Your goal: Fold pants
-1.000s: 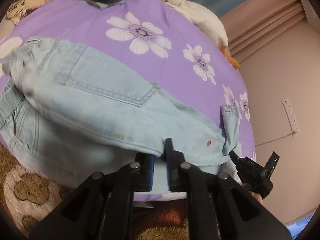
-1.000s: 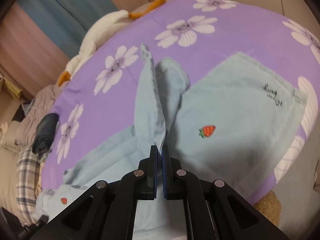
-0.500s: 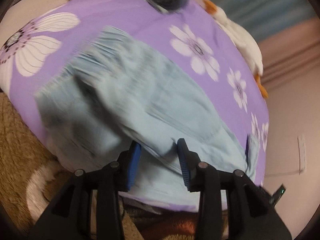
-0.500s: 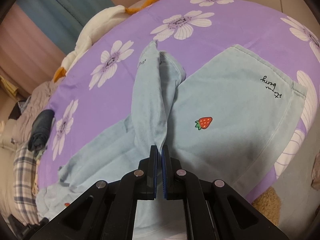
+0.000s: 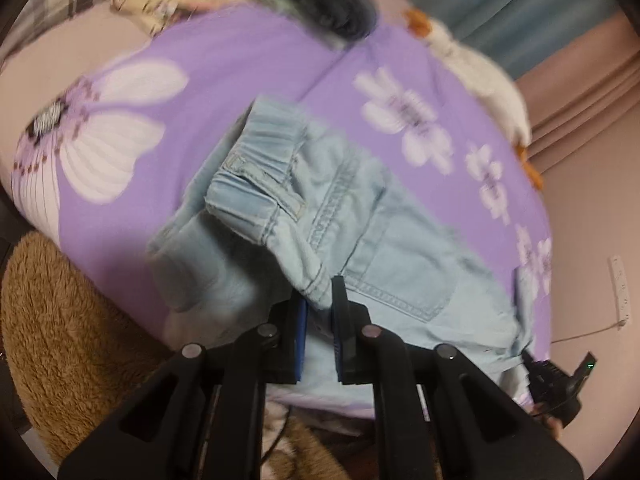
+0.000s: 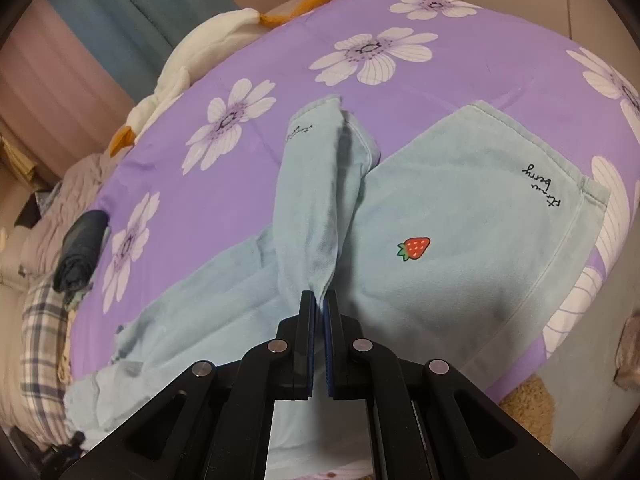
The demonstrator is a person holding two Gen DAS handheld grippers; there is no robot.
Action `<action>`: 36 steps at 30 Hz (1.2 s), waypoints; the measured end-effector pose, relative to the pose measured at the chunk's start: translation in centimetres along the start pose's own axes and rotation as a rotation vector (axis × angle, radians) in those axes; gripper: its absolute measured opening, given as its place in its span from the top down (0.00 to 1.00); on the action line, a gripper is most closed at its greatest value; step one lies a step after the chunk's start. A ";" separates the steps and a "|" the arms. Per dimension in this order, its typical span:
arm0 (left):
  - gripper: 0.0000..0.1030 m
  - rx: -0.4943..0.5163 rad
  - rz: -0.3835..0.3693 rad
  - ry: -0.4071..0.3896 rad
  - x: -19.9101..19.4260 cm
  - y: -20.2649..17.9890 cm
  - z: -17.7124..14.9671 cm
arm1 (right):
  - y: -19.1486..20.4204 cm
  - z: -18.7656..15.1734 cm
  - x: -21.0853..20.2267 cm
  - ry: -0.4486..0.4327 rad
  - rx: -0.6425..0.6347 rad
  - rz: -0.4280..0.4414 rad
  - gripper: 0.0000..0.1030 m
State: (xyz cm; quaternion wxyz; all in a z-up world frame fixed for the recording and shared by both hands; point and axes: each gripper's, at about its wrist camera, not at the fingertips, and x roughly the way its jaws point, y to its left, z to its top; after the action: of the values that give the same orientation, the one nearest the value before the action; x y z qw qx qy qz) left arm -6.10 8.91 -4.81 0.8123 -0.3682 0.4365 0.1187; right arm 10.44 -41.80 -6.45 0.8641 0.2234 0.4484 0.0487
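Note:
Light blue denim pants (image 5: 380, 248) lie on a purple flowered bedspread (image 5: 248, 72), waist end bunched toward the near edge. My left gripper (image 5: 320, 292) has its jaws closing on a fold of denim near the waistband, and the pads press on it. In the right wrist view the pants (image 6: 460, 240) show a strawberry print and script lettering. My right gripper (image 6: 322, 300) is shut on a raised ridge of one pant leg (image 6: 316, 200). The right gripper (image 5: 556, 384) also shows at the lower right of the left wrist view.
A white plush goose (image 6: 192, 64) lies along the bed's far side, by a curtain. Dark rolled clothes (image 5: 328, 12) and plaid fabric (image 6: 40, 336) sit at the head end. A brown fuzzy rug (image 5: 60, 340) covers the floor below the bed edge. A wall socket (image 5: 620, 284) is at the right.
My left gripper let go of the pants' edge, moved toward the waistband with its jaws apart, then closed on a fold there. The right gripper kept its hold and barely moved.

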 end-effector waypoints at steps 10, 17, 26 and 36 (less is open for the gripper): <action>0.84 0.000 0.043 0.043 2.8 0.9 -0.4 | -0.3 -0.4 1.6 0.047 0.013 -0.038 0.96; 0.84 -0.011 0.026 0.051 2.6 1.5 -0.4 | -0.2 -0.4 1.8 0.052 0.013 -0.050 0.96; 0.84 -0.017 0.017 0.052 2.5 1.7 -0.3 | -0.5 -0.5 1.7 0.052 0.025 -0.044 0.96; 0.84 -0.012 0.018 0.049 2.5 1.6 -0.4 | -0.6 -0.5 1.6 0.052 0.032 -0.046 0.96</action>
State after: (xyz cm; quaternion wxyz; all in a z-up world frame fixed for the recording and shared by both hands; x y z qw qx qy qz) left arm -5.71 9.44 -7.69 0.7979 -0.3721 0.4590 0.1195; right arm 10.94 -41.75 -8.19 0.8494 0.2255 0.4764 0.0271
